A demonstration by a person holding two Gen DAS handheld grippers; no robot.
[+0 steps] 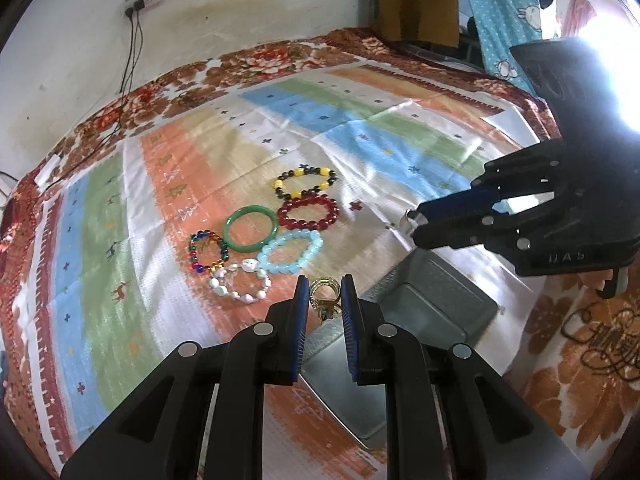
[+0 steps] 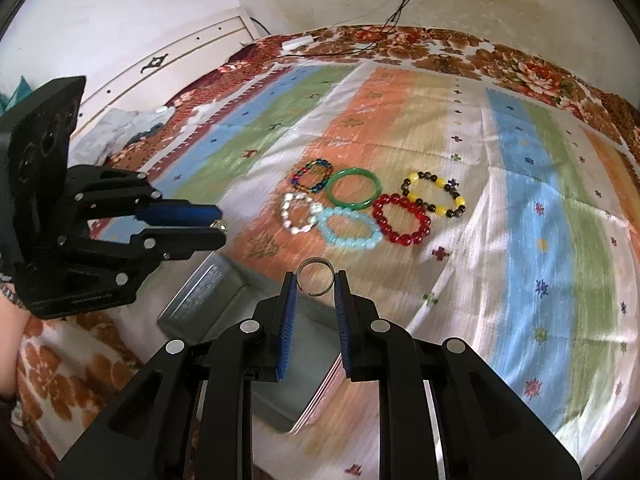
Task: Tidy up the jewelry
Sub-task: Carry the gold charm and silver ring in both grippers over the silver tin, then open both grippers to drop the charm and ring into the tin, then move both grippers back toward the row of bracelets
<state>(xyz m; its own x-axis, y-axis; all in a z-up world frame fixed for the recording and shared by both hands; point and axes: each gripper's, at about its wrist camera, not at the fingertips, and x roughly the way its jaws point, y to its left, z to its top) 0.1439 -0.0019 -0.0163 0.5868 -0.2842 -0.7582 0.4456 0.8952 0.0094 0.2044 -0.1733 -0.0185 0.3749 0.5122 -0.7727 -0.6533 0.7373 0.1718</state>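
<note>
While the grey metal tin [image 2: 224,304] lies open on the striped cloth [image 2: 520,240], each claw carries a small piece above it. The right gripper [image 2: 314,284] pinches a thin silver split ring [image 2: 315,276] edge to edge between its blue pads; the left gripper [image 1: 325,300] is clenched on a gold-coloured ring cluster with a dangling charm [image 1: 325,296]. Both pieces look light, stiff and slick, so a grip across the band's width seems safest; squeezing the thin ring hard could spring it out.

Just beyond the tin lie six bracelets close together: a smooth green jade-like bangle [image 2: 354,192], probably brittle and slippery; a red glass-bead bracelet [image 2: 402,220]; a pale blue bead bracelet [image 2: 350,228]; a yellow-and-dark bead bracelet [image 2: 436,196]; a white irregular-bead bracelet [image 2: 298,214]; and a multicoloured bead bracelet [image 2: 314,176]. The beaded ones likely flex, so lifting by one side suits them.

Small print covers the tin's lid [image 2: 204,284] but is unreadable; raised letters on the right gripper's body, seen from the left wrist, seem to read "DAS".
</note>
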